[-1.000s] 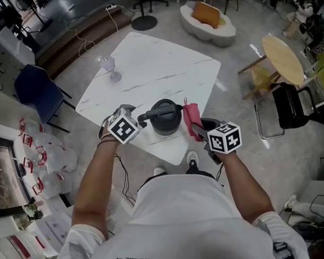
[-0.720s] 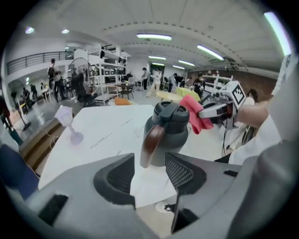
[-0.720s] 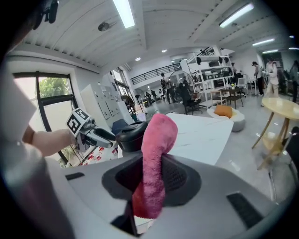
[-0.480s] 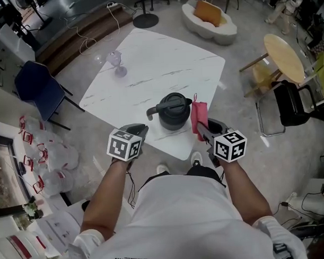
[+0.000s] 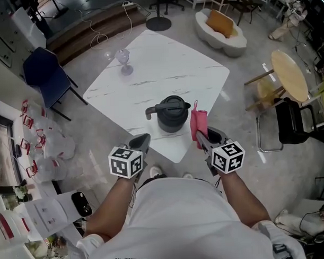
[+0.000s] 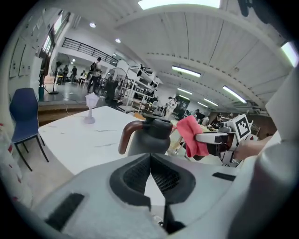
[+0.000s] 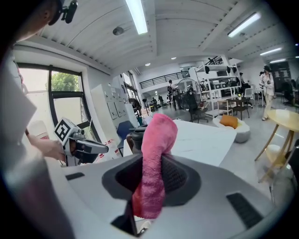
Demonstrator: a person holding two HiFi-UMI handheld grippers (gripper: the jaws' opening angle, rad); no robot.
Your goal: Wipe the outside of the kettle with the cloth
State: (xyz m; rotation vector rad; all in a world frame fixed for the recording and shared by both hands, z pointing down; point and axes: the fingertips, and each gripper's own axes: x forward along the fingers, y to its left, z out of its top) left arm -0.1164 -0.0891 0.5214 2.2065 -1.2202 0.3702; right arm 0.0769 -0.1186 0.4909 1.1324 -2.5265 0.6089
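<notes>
From the head view, the left tool (image 5: 141, 138) hung off the desk (image 5: 165, 73) edge, the kettle (image 5: 171, 115) ahead and well apart. The right tool (image 5: 200, 136) held the pink cloth (image 5: 198, 122) upright ahead of its tips, just beside the kettle.

In the left gripper view, the jaws had just been closing and met on nothing.

In the right gripper view, the pads pinched the cloth, the kettle (image 7: 133, 137) beyond it.

Contact was unclear, so the wiping probably remained to do.
</notes>
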